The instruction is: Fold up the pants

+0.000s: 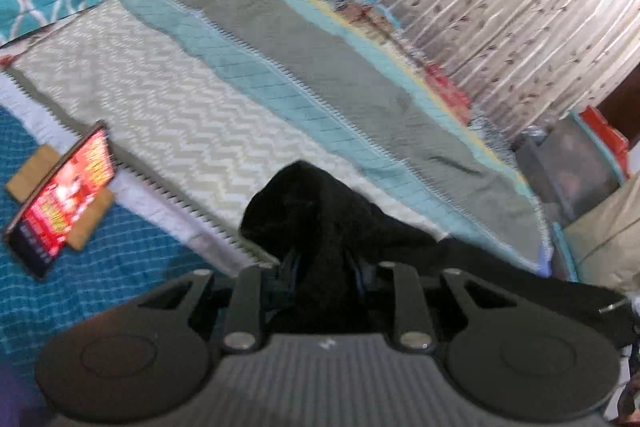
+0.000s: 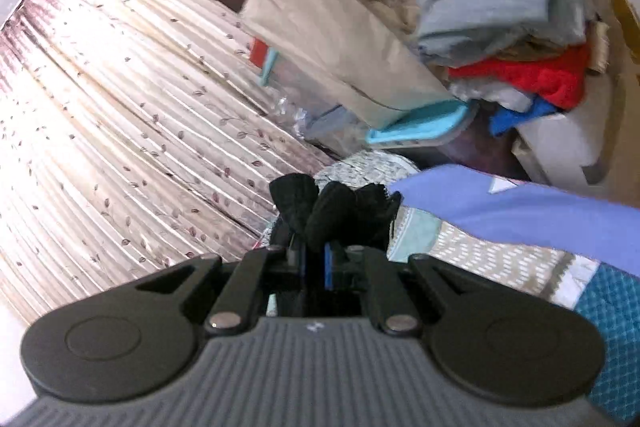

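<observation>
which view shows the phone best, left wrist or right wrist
The left wrist view. The phone lies on the bed's blue cover at the left edge, its screen lit red, on a piece of cardboard. The right wrist view faces the curtain and shows no phone.

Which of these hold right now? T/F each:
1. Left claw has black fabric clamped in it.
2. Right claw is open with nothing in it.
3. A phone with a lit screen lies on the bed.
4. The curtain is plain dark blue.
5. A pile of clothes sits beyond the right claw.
1. True. The left claw is shut on the black pants.
2. False. The right claw is shut on a bunch of black fabric.
3. True. The phone, its screen glowing red, rests on the bedspread.
4. False. The curtain is pale with small leaf prints.
5. True. The clothes pile shows grey, red and blue items.
</observation>
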{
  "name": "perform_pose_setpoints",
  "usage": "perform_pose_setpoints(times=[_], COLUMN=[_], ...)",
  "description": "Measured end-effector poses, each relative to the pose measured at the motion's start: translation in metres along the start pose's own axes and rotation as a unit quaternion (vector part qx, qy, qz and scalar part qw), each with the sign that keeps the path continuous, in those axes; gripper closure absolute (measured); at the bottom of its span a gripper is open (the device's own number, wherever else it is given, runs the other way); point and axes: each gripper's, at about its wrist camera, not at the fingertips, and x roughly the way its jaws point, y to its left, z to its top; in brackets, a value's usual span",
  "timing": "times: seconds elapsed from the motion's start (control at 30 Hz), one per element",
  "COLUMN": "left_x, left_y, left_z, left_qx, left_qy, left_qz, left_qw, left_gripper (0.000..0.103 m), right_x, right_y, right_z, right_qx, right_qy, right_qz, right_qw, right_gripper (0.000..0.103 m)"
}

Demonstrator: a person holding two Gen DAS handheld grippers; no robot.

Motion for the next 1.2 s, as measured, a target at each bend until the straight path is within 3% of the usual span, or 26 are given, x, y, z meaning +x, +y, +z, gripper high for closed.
perform_pose_setpoints(times=[0.1,0.17,0.27,0.3,0.33,0.4,0.5,0.57,0.67,0.73,0.8,0.87,0.93,1.03,1.13,1.2], left_x=[0.027,0.059,0.108,0.108,0.103,0.092,0.073,0.061,0.053,0.054,0.054,0.053,0.054,0.055,0.059,0.062], left_y=[0.016,0.025,0.034,0.032,0.025,0.019,0.018,0.023,0.025,0.027,0.027,0.029,0.034,0.038,0.037,0.036], left_z=[-0.020,-0.041,-0.079,-0.087,-0.090,-0.088,-0.083,-0.081,-0.083,-0.084,-0.087,-0.089,-0.088,-0.085,-0.082,-0.080], left_qx=[0.000,0.015,0.043,0.062,0.081,0.096,0.099,0.090,0.081,0.084,0.086,0.077,0.062,0.041,0.037,0.040], left_qy=[0.036,0.071,0.124,0.107,0.095,0.089,0.069,0.054,0.047,0.054,0.061,0.069,0.081,0.095,0.101,0.106], left_qz=[0.034,0.062,0.115,0.124,0.124,0.116,0.103,0.092,0.071,0.058,0.051,0.041,0.033,0.019,0.022,0.025], left_qw=[0.9988,0.9955,0.9846,0.9845,0.9843,0.9845,0.9873,0.9902,0.9931,0.9933,0.9932,0.9938,0.9942,0.9944,0.9940,0.9932], left_gripper=[0.081,0.079,0.072,0.070,0.068,0.052,0.045,0.037,0.024,0.023,0.021,0.017,0.017,0.019,0.031,0.053], right_x=[0.005,0.009,0.013,0.006,-0.008,-0.028,-0.051,-0.064,-0.044,-0.009,0.027,0.059,0.076,0.082,0.085,0.081], right_y=[-0.060,-0.109,-0.173,-0.185,-0.190,-0.180,-0.147,-0.123,-0.066,-0.016,0.032,0.078,0.117,0.161,0.189,0.199], right_z=[-0.022,-0.043,-0.080,-0.088,-0.092,-0.089,-0.081,-0.081,-0.108,-0.150,-0.212,-0.290,-0.371,-0.474,-0.538,-0.563], right_qx=[0.038,0.045,0.048,0.064,0.085,0.071,0.015,-0.011,-0.101,-0.174,-0.234,-0.280,-0.321,-0.373,-0.410,-0.407], right_qy=[0.021,0.034,0.077,0.072,0.054,0.033,-0.024,-0.045,0.003,0.089,0.189,0.289,0.369,0.435,0.459,0.487], right_qz=[-0.055,-0.120,-0.260,-0.265,-0.245,-0.250,-0.277,-0.259,-0.173,-0.092,-0.010,0.067,0.132,0.198,0.234,0.247], right_qw=[0.998,0.991,0.961,0.959,0.964,0.965,0.961,0.965,0.980,0.976,0.954,0.913,0.862,0.795,0.753,0.732], right_gripper=[0.092,0.092,0.085,0.081,0.080,0.048,0.047,0.047,0.047,0.047,0.047,0.047,0.047,0.048,0.057,0.072])
